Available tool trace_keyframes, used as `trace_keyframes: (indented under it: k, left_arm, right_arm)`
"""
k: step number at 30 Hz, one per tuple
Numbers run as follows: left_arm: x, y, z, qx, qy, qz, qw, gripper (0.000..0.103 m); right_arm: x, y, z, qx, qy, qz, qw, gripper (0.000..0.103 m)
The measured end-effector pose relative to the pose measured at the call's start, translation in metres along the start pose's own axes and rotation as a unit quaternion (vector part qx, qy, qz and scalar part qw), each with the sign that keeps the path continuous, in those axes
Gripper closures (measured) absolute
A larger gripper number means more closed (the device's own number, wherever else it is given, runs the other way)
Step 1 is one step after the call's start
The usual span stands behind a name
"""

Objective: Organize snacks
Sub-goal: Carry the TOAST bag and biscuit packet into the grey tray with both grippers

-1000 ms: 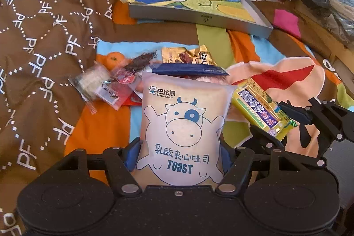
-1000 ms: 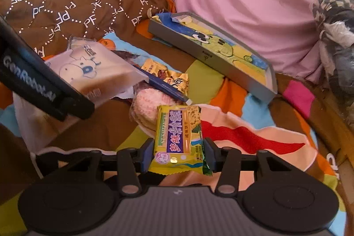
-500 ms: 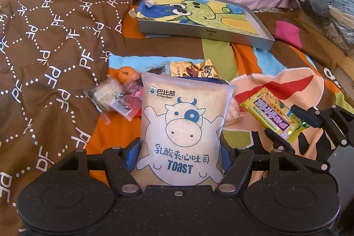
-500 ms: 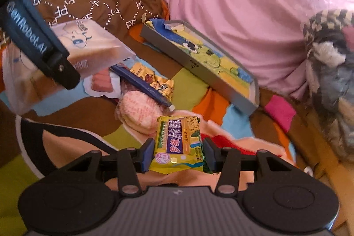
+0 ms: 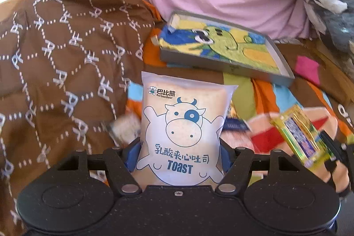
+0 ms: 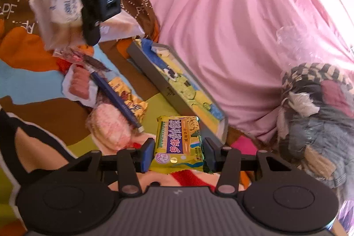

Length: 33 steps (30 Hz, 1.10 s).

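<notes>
Currently held aloft, lower centre of left wrist view: toast bag [image 5: 182,132], pinched by left tongs [image 5: 180,153]. Right of frame: yellow biscuit packet [image 5: 298,136], clamped in right tongs [image 6: 178,153]. Upper centre: grey tray [image 5: 223,63] with cartoon lining, on the bed, no snacks inside. Left on bedspread: remaining snack pile [image 6: 106,98]. Step judged: carrying both packets toward tray; next calls for lowering over the rim, then releasing. Against a second ago: both packets lifted higher, tray nearer, pile mostly hidden behind bag.
</notes>
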State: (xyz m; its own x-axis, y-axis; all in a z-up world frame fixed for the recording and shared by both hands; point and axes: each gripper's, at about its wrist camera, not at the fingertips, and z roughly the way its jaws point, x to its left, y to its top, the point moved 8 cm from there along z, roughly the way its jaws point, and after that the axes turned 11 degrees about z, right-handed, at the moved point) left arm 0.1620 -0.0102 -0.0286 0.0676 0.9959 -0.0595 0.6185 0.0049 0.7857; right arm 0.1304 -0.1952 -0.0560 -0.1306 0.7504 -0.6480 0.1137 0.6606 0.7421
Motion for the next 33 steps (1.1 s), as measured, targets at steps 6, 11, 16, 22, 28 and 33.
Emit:
trace_keyframes:
  k: [6,11,16,22,28,33]
  left_arm:
    - [0.008,0.039,0.007,-0.021,0.004,0.023,0.9995,0.033]
    - [0.004,0.068,0.028,-0.037,-0.008,0.050,0.9980,0.033]
    - [0.006,0.105,0.066,-0.055,-0.005,0.056,0.9969,0.033]
    - [0.009,0.154,0.114,-0.074,0.009,0.060,0.9954,0.033]
    - [0.011,0.190,0.153,-0.089,0.011,0.045,0.9949,0.033]
    - [0.007,0.200,0.194,-0.086,0.008,0.038,0.9955,0.033]
  right_arm:
    - [-0.003,0.010,0.010,-0.031,-0.012,-0.040,0.999,0.051]
    - [-0.011,0.022,0.038,-0.046,-0.030,-0.080,0.995,0.051]
    - [-0.020,0.044,0.086,-0.070,-0.041,-0.111,0.991,0.051]
    - [-0.025,0.072,0.156,-0.085,-0.049,-0.120,0.988,0.051]
    - [-0.021,0.091,0.213,-0.090,-0.040,-0.109,0.989,0.051]
    - [-0.011,0.087,0.256,-0.069,-0.021,-0.120,0.990,0.051]
